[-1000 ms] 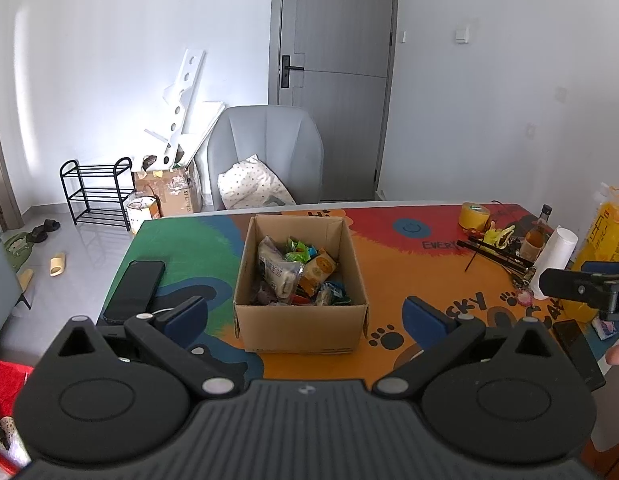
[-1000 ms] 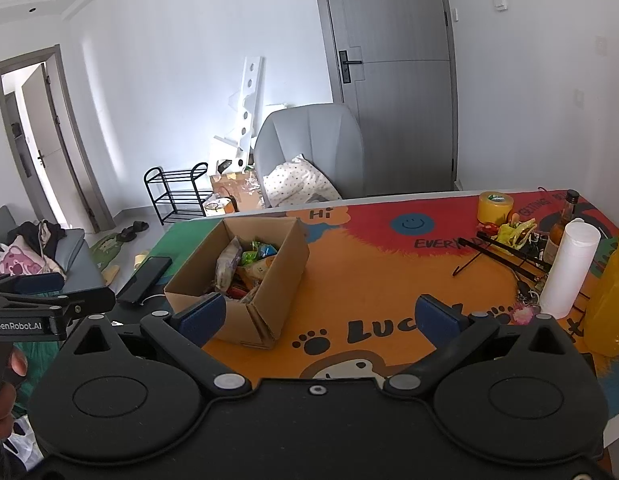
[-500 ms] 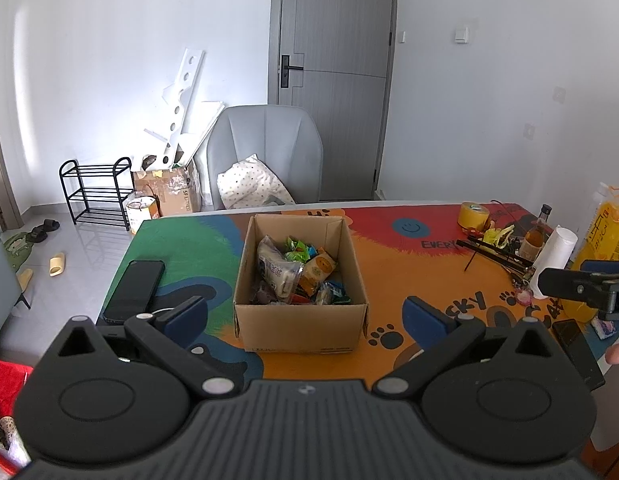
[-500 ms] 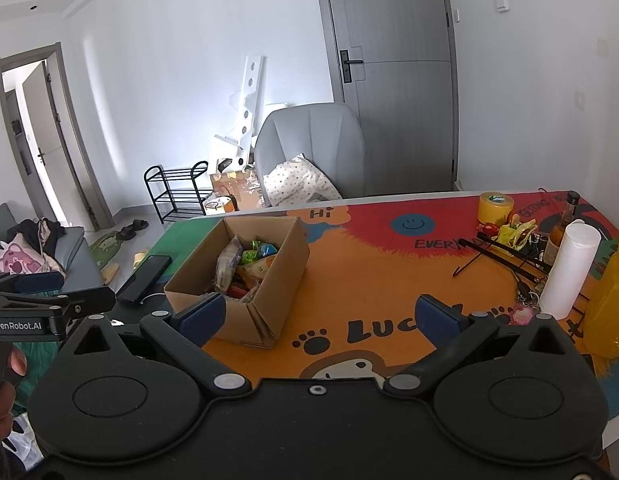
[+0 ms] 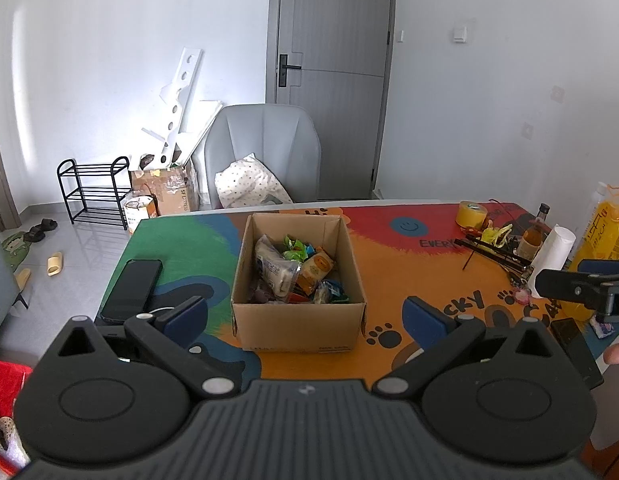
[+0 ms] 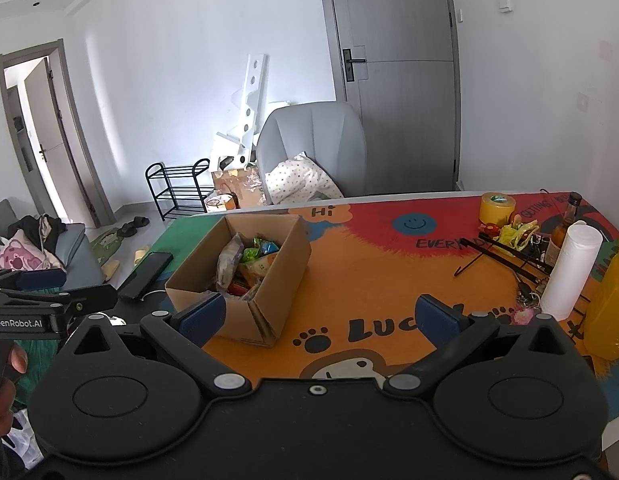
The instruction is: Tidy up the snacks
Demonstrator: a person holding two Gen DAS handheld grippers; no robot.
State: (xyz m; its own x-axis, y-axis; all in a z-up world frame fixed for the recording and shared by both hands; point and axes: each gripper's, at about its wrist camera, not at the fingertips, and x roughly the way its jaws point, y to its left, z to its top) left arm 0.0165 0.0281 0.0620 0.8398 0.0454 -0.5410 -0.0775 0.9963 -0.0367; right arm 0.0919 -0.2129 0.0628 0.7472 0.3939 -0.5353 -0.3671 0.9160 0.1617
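Snacks (image 5: 295, 276) sit heaped in the box (image 5: 299, 326) on the worktop (image 6: 389, 272), unmoved over the last second. Left tool (image 5: 305, 314) and right tool (image 6: 321, 316) hover spread and empty, so sorting has not advanced.

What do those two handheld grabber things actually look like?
Both are matte black plastic. The left gripper and the right gripper each have a ribbed body, two round discs, silver pivot pins and angled arms ending in blue pads. Seen from the side, the left one bears a white GenRobot.AI label. No cables or sleeves show.
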